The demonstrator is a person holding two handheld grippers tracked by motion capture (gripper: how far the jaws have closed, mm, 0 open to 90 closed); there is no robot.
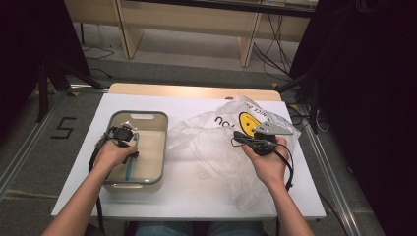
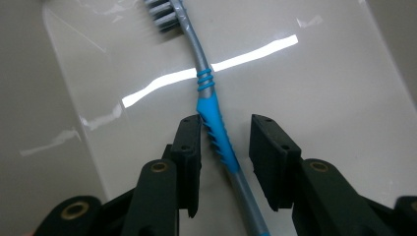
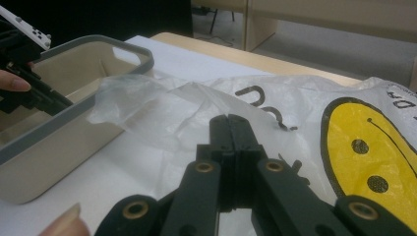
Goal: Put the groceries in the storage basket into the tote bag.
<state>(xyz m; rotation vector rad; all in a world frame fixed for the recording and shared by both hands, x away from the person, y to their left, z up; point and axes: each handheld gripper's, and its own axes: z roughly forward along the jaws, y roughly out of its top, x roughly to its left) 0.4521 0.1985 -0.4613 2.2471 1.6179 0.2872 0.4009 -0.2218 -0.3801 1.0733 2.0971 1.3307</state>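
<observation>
Down inside the bin (image 1: 147, 120), the left gripper (image 2: 223, 142) is straddling the toothbrush (image 2: 216, 128), jaws partly open (one pad touching); the slick handle could be squirting sideways. Right gripper (image 3: 230, 129) is pinching the bag (image 3: 275, 113).

A white desk (image 1: 196, 196) stands on grey carpet (image 1: 196, 73) marked with a black "5" (image 1: 64, 128). Behind it stands light wooden furniture (image 1: 196, 19); black cables (image 1: 270, 54) trail beneath, and dark curtains (image 1: 373, 98) hang either side.
</observation>
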